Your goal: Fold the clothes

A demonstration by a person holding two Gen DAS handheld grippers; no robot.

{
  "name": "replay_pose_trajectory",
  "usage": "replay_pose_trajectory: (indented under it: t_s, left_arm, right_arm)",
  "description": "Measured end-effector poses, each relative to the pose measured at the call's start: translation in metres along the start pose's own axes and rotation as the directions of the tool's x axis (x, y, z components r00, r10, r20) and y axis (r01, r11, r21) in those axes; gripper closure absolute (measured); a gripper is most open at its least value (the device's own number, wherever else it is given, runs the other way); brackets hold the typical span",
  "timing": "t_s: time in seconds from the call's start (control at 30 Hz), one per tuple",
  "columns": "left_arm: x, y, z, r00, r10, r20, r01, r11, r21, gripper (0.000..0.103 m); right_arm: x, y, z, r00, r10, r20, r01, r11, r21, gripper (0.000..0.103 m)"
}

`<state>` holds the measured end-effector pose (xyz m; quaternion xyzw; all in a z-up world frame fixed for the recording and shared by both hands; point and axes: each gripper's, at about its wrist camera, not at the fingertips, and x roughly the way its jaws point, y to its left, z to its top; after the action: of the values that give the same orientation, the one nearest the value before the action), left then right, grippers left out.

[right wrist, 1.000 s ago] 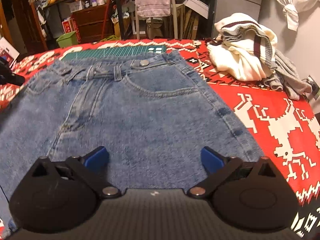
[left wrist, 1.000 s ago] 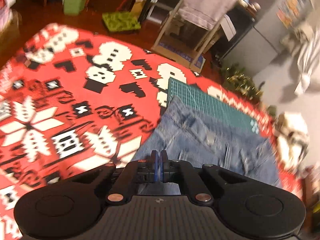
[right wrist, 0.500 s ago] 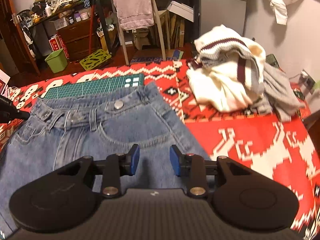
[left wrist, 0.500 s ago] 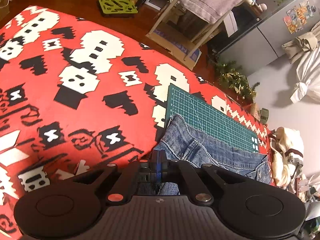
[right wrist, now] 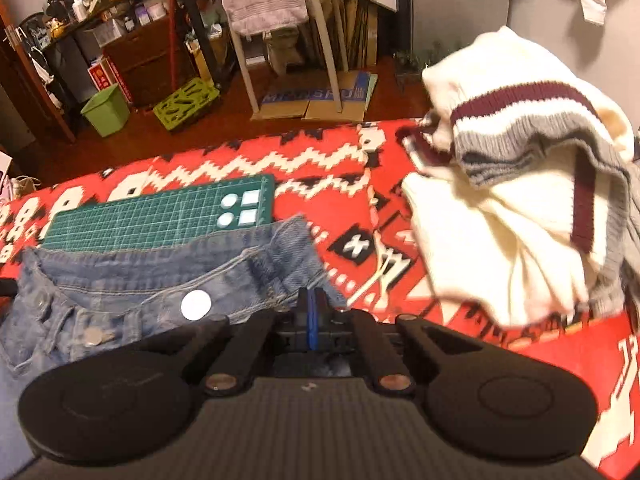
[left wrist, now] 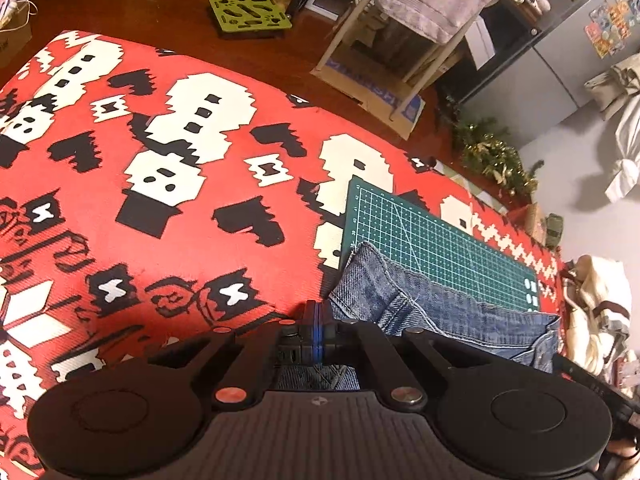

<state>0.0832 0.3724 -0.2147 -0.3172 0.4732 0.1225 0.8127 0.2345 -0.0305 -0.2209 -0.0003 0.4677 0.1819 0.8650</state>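
Currently gripping jeans (right wrist: pixel 132 300) waistband at both corners: left gripper (left wrist: pixel 318 322) and right gripper (right wrist: pixel 311 312) clenched on denim. Next: lift evenly, fold over.

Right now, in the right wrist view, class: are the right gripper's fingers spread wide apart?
No. The right gripper has its blue pads pressed together at the waistband corner of the jeans.

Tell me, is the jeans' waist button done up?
Undone. The jeans gape at the waistband, and the button sits free on one flap.
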Motion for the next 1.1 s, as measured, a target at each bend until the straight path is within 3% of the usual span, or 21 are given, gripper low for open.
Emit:
replay_pose_trajectory:
  t_s: [0.1, 0.17, 0.23, 0.37, 0.5, 0.67, 0.83, 0.97, 1.1]
  left_arm:
    - [0.001, 0.001, 0.002, 1.0, 0.003, -0.001, -0.003, 1.0, -0.009, 0.103]
    - [0.001, 0.002, 0.004, 1.0, 0.006, -0.002, -0.006, 1.0, -0.021, 0.103]
    - [-0.002, 0.004, 0.006, 1.0, 0.005, 0.002, -0.005, 0.999, -0.038, 0.103]
    - [-0.025, 0.013, 0.007, 0.994, -0.099, 0.047, 0.102, 0.992, -0.079, 0.103]
    - [-0.035, 0.016, -0.004, 0.986, -0.167, 0.026, 0.168, 0.984, -0.066, 0.103]
    - [-0.033, 0.015, -0.02, 0.994, -0.112, -0.009, 0.112, 0.993, -0.028, 0.103]
    - [-0.042, 0.024, -0.029, 0.99, -0.141, 0.002, 0.141, 0.989, -0.046, 0.103]
    - [-0.04, 0.026, -0.034, 0.988, -0.152, -0.011, 0.152, 0.987, -0.051, 0.103]
    - [-0.028, 0.022, -0.041, 0.994, -0.098, -0.039, 0.097, 0.995, -0.01, 0.103]
  right_arm:
    - [0.003, -0.011, 0.005, 1.0, 0.016, 0.006, -0.016, 0.999, 0.051, 0.103]
    - [0.002, -0.016, 0.008, 0.999, -0.046, 0.017, 0.045, 0.998, 0.049, 0.103]
    - [-0.005, -0.027, 0.01, 0.999, -0.002, 0.035, -0.002, 0.994, 0.114, 0.103]
    - [-0.018, -0.029, 0.006, 0.99, 0.138, 0.042, -0.142, 0.982, 0.124, 0.103]
    - [-0.002, -0.018, -0.003, 0.995, 0.091, -0.04, -0.089, 0.995, 0.034, 0.103]
    - [0.003, -0.035, 0.005, 1.0, 0.018, 0.003, -0.018, 0.992, 0.128, 0.102]
    - [-0.022, -0.041, -0.006, 0.993, 0.12, 0.018, -0.121, 0.983, 0.134, 0.102]
    - [-0.02, -0.045, -0.027, 0.992, 0.124, -0.038, -0.118, 0.985, 0.126, 0.102]
    - [-0.022, -0.06, -0.038, 0.992, 0.122, -0.016, -0.117, 0.976, 0.182, 0.103]
